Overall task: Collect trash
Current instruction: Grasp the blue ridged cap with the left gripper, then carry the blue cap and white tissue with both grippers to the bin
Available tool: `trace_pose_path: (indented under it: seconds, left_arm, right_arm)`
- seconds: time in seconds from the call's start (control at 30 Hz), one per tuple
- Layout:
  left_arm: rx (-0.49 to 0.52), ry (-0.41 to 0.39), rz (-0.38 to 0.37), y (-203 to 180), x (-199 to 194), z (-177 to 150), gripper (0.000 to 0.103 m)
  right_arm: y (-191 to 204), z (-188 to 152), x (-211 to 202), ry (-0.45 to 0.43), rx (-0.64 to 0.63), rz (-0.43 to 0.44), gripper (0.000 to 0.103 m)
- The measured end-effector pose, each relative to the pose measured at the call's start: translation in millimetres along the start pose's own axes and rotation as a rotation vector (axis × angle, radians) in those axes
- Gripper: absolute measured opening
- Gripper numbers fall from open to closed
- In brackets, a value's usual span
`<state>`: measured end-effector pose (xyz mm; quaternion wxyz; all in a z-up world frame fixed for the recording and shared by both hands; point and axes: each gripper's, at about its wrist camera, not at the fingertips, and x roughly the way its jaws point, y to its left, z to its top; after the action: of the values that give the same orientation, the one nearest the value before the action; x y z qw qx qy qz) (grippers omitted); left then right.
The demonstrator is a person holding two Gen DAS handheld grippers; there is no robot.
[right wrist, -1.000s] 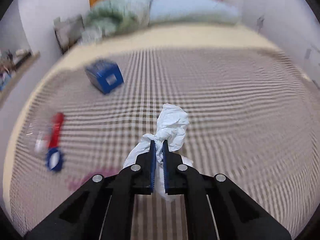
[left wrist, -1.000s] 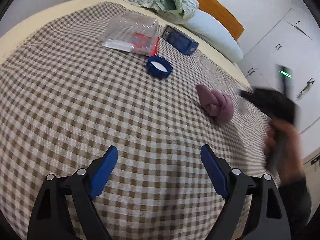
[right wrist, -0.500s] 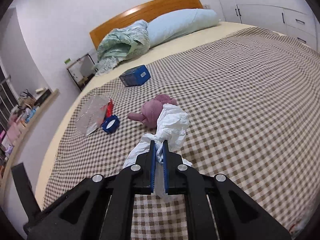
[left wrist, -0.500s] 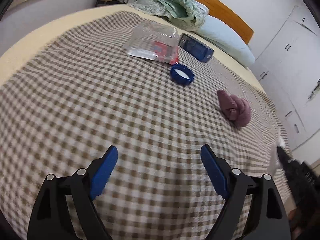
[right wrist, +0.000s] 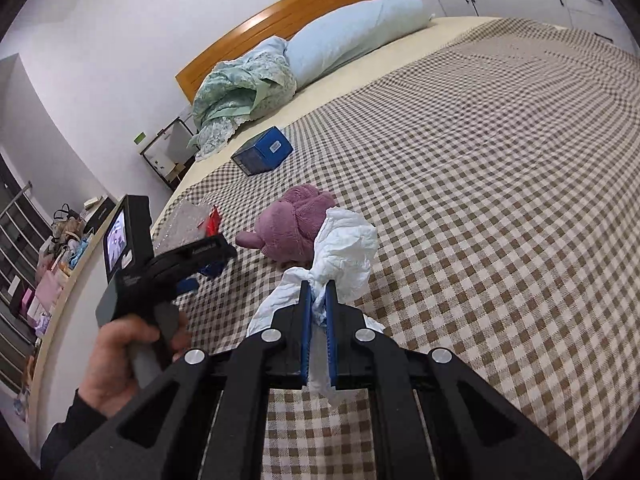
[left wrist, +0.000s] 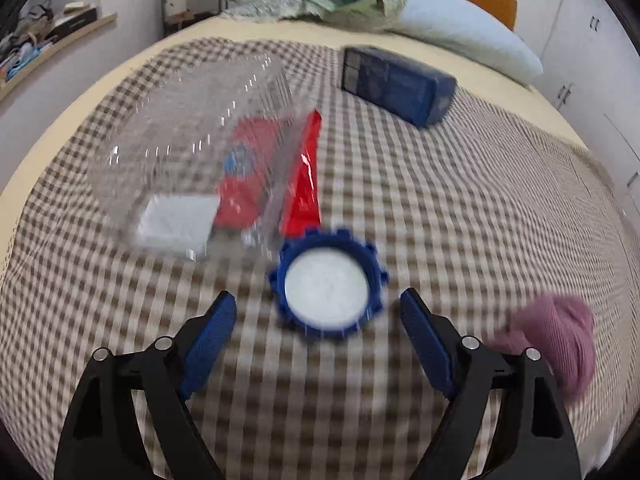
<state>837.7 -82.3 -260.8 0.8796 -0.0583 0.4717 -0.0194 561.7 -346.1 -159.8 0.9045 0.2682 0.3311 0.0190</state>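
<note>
- The left gripper [left wrist: 318, 330] gapes wide; the blue cap [left wrist: 328, 282] lies flat on the bed [left wrist: 460, 220], just ahead, centred between its fingers.
- The right gripper [right wrist: 318, 300], farther off, pinches the tissue [right wrist: 346, 246].

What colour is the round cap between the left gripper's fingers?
Blue rim, white inside; left wrist view shows the cap best.

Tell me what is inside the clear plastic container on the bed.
Through the clear plastic container, a red packet with a round blue mark and a white rectangular piece show. Motion blur and glare hide any print. A red wrapper lies at its right edge, inside or outside unclear.
</note>
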Motion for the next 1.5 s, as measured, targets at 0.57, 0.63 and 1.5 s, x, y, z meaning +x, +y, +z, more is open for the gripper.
trace_pose_path:
  seconds: [0.57, 0.63, 1.5]
  left_arm:
    - [0.113, -0.089, -0.21, -14, -187, -129, 0.052]
    - [0.148, -0.099, -0.277, -32, -213, -150, 0.052]
    - [0.602, 0.42, -0.579, -299, -193, -428, 0.052]
  right_arm:
    - [9, -6, -79, -0.061, -0.046, 0.019, 0.007]
    - [-8, -11, -118, -0.068, -0.109, -0.02, 0.007]
    - [-514, -152, -167, 0.329, 0.474, -0.488, 0.066]
